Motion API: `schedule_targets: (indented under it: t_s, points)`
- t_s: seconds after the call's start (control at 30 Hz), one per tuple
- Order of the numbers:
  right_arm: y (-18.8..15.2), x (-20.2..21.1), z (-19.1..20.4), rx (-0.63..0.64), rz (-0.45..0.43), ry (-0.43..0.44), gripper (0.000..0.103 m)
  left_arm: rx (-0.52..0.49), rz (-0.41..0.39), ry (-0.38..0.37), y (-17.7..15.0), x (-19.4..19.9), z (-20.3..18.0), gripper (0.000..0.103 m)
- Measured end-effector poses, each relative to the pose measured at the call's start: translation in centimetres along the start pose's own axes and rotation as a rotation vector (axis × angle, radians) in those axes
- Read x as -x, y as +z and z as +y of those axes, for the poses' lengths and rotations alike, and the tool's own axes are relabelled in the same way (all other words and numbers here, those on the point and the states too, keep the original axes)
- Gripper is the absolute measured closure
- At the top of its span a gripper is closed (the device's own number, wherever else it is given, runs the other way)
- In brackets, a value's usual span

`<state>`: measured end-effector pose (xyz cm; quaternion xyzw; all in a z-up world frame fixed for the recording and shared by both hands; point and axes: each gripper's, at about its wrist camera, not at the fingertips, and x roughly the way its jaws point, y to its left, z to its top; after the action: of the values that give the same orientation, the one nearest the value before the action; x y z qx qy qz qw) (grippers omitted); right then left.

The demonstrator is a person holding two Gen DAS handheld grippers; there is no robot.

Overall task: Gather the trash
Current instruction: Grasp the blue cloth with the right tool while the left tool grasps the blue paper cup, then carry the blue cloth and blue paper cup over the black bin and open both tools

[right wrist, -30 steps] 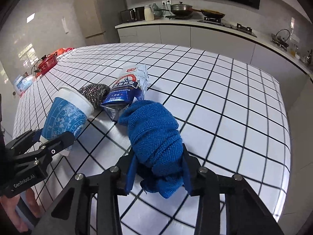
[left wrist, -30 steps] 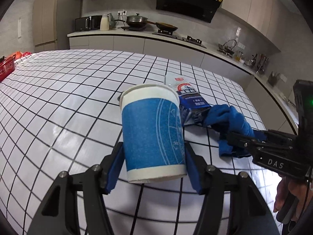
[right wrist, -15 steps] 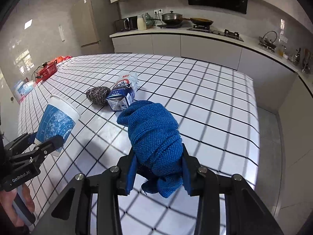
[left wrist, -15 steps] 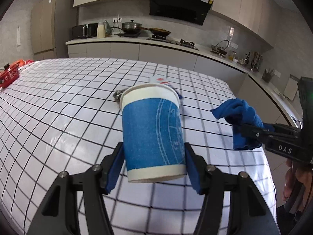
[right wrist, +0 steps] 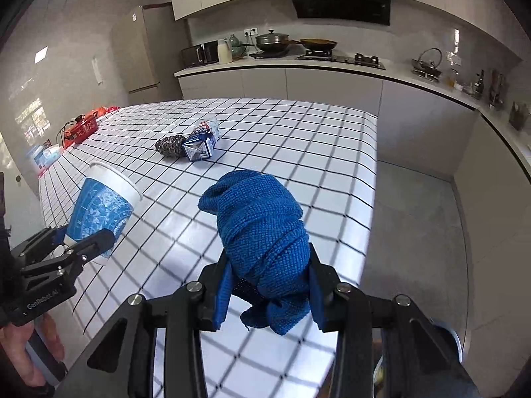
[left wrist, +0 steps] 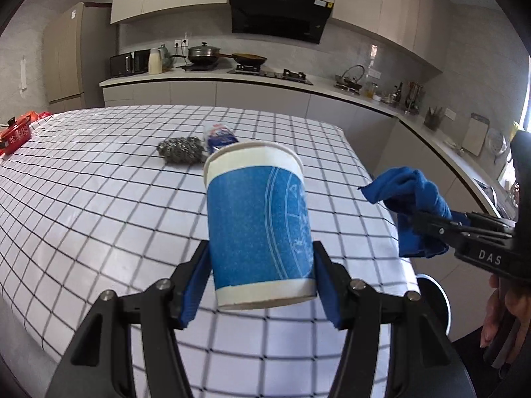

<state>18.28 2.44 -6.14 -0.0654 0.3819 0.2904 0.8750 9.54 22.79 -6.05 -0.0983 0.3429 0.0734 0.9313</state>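
A blue paper cup [left wrist: 259,229] is clenched by the left gripper [left wrist: 260,285] and a blue cloth [right wrist: 265,232] by the right gripper [right wrist: 267,293], above the tabletop's [right wrist: 298,152] near edge.

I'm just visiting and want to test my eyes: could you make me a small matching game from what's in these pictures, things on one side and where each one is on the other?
Things:
1. paper cup
2. blue cloth
3. steel scrubber
4. red pot

Places:
A. far left edge of the table
B. clamped in the right gripper
C. on the table beside the carton
D. clamped in the left gripper

Pairs: 1-D, 2-B, 3-C, 4-A
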Motion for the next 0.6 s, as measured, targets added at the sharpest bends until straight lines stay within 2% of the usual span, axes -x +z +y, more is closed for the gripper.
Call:
schedule_targets:
  t_s: [0.27,0.6]
  points:
    - [-3.6,5.7,-1.9,-0.037,-0.026,-0.032,0.062,-0.047,-0.008,-0.050,-1.1,2.0,-4.1,0.043]
    - [-7.4,10.3,-6.4,-0.097,-0.036,-0.109,0.062,-0.111,0.002,-0.113,-2.4,2.5,-9.7,0.043]
